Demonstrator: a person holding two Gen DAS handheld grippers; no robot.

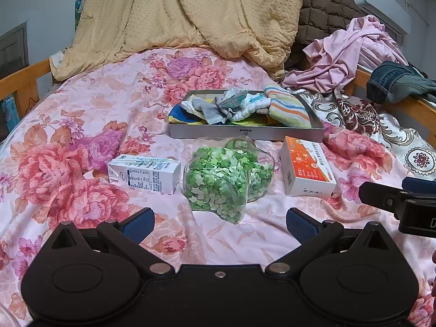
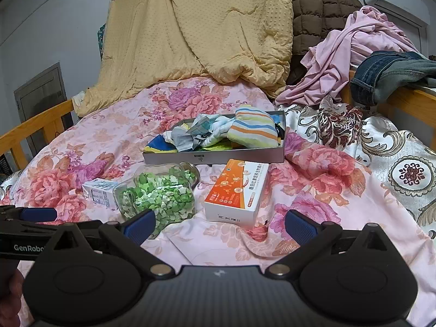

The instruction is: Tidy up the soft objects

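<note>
A grey metal tray sits on the floral bed, filled with soft items: a pastel striped cloth, a white and grey crumpled cloth and a blue and yellow cloth. My left gripper is open and empty, low over the sheet in front of a clear jar of green paper stars. My right gripper is open and empty, near an orange and white box.
A small milk carton lies left of the jar. A yellow quilt, brown quilt, pink garment and jeans are piled at the back. Wooden bed rails run along both sides.
</note>
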